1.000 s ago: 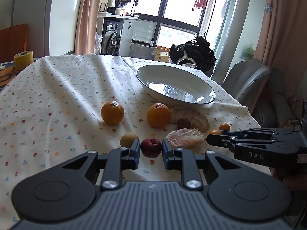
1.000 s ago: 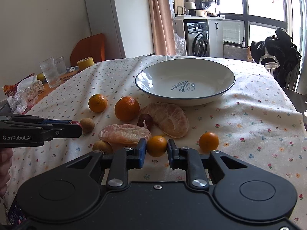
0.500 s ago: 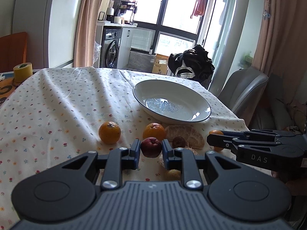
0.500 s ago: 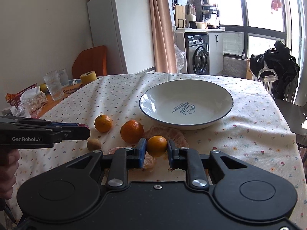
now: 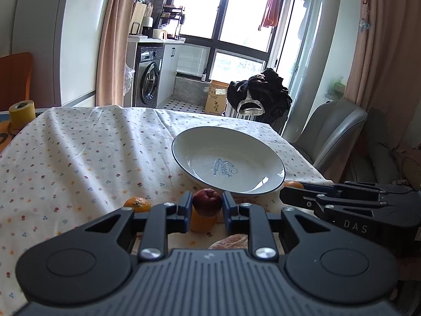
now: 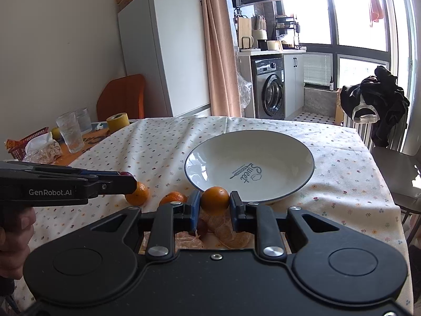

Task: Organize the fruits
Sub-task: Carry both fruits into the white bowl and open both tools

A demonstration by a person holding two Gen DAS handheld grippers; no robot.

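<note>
The floral-print white tablecloth [image 5: 79, 158] carries a wide white ceramic bowl with a dark rim [image 6: 302, 173], empty inside. Just short of that bowl's near rim, the left gripper [image 5: 207, 206] is held above the cloth, jaws pinching a small dark-red apple [image 5: 207, 201]. Right of it, the right gripper [image 6: 215, 202] pinches a small round orange tangerine [image 6: 215, 197], also just before the bowl's near rim.

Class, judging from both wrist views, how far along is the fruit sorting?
Done: nothing; the white plate holds no fruit. In hand: the left gripper holds a red apple, and the right gripper a small orange. Left: two oranges and peeled segments on the tablecloth.
</note>
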